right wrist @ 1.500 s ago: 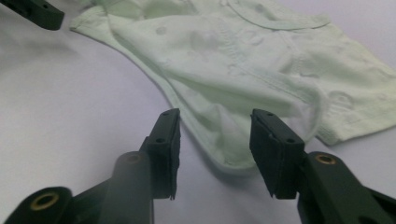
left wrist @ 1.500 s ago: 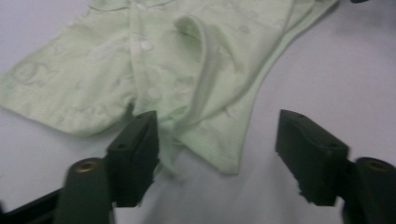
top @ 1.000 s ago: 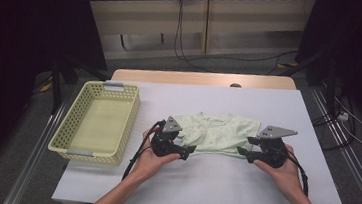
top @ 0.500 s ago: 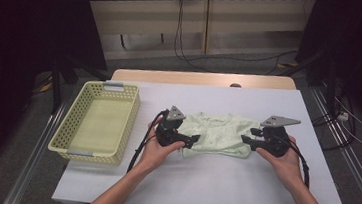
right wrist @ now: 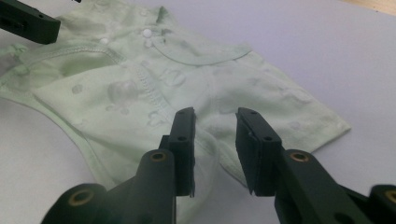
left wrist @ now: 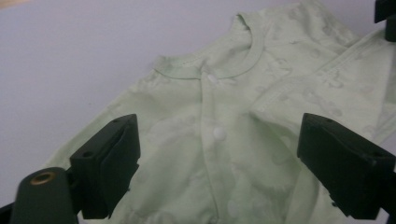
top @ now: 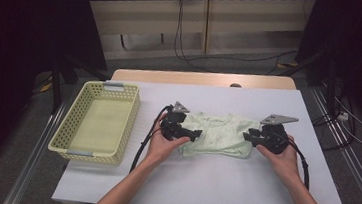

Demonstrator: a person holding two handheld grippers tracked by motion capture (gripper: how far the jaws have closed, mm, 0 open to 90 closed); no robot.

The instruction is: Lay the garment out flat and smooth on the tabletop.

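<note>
A white rectangular table [top: 201, 184] carries a pale yellow perforated plastic basket [top: 97, 122] at its left and, well apart from it toward the middle, a small pale green snap-front cotton baby shirt [top: 220, 134] lying flat with its front up.

The shirt looks light, limp and thin: it will likely sag and fold wherever it is lifted, so a pinch on a doubled hem or sleeve edge should hold better than on a single layer.

The left gripper [top: 193, 134] sits over the shirt's left edge, its jaws spread wide above the snap placket with nothing pinched. The right gripper [top: 247, 135] sits at the right edge; its jaws have just been closing, a raised fold of cloth stands in the narrow gap between them, and the pads do not yet seem to press it.

Compared with a second earlier, both hands have shifted away from the person along the shirt's sides.
</note>
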